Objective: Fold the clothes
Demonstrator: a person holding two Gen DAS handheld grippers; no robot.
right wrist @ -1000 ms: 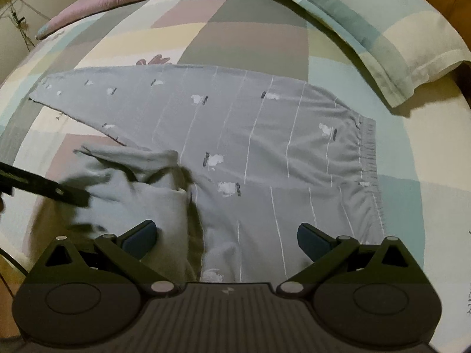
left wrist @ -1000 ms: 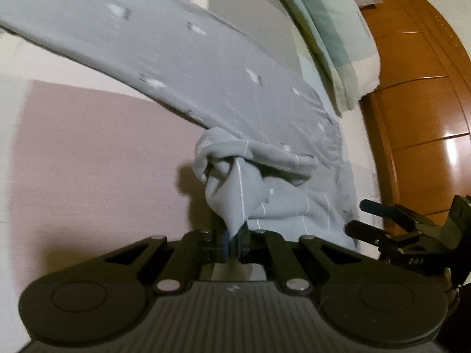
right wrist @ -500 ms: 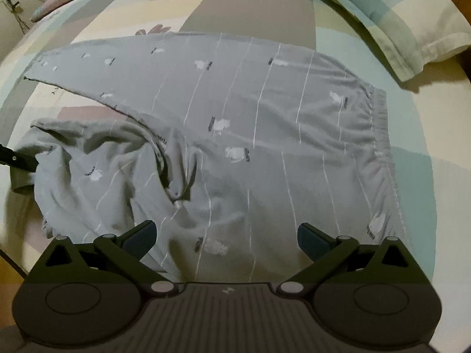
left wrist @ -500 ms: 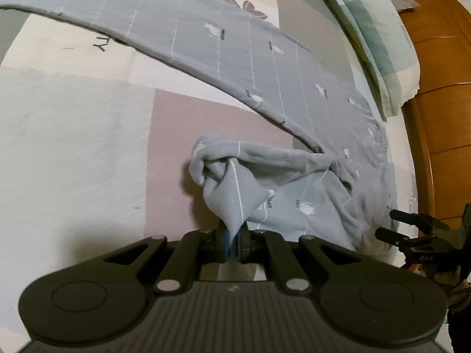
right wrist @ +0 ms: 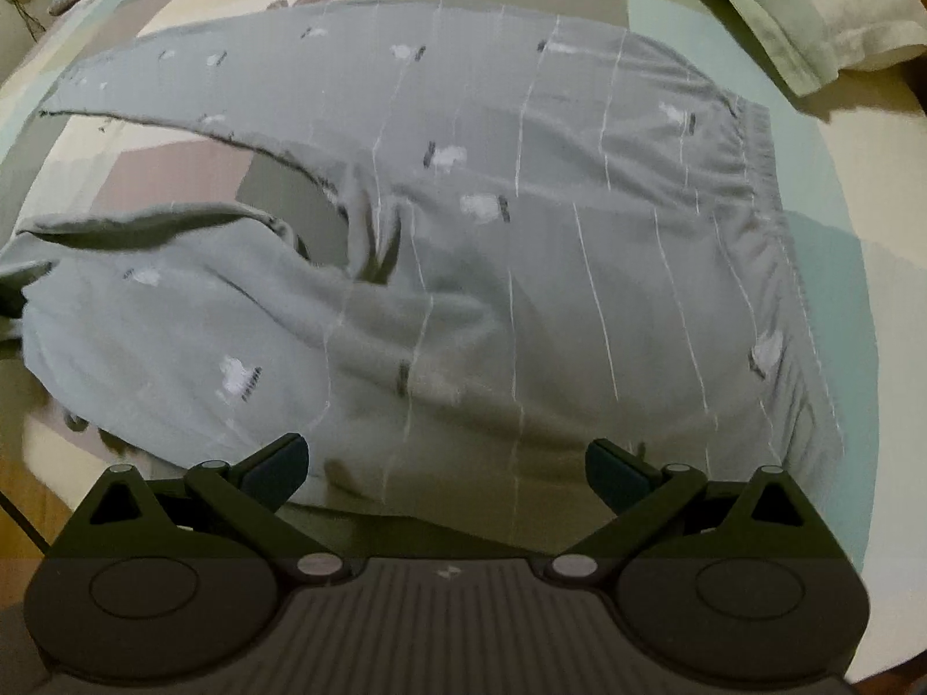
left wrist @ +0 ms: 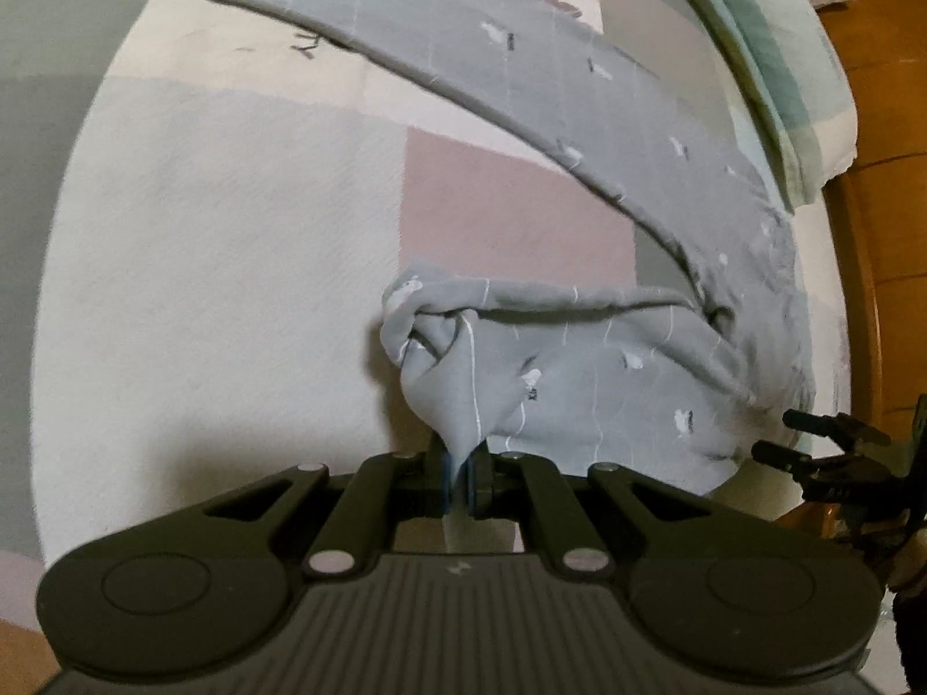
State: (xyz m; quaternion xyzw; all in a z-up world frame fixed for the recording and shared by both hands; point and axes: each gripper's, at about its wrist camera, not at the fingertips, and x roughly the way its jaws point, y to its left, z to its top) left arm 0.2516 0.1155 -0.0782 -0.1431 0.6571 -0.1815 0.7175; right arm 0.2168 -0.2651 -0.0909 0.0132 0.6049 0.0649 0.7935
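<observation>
Grey pyjama trousers (right wrist: 550,243) with white stripes and small white prints lie on a patchwork bedspread (left wrist: 232,231). One leg (left wrist: 521,75) lies stretched flat across the far side. The other leg (left wrist: 556,370) is bunched, and my left gripper (left wrist: 457,478) is shut on its hem, holding it pulled out to the left. My right gripper (right wrist: 446,463) hovers open over the near edge of the seat, nothing between its fingers; the elastic waistband (right wrist: 765,220) lies to its right. In the left wrist view the right gripper (left wrist: 811,440) shows at the right edge.
A checked pillow (left wrist: 776,46) lies at the head of the bed, seen also as a pillow (right wrist: 823,6) in the right wrist view. A wooden bed frame and floor (left wrist: 886,266) run along the right side. Bare bedspread (left wrist: 203,301) spreads to the left of the held leg.
My left gripper has drawn the held trouser leg out leftward, away from the seat, so it unbunches. My right gripper has sunk closer over the trousers' seat, still open.
</observation>
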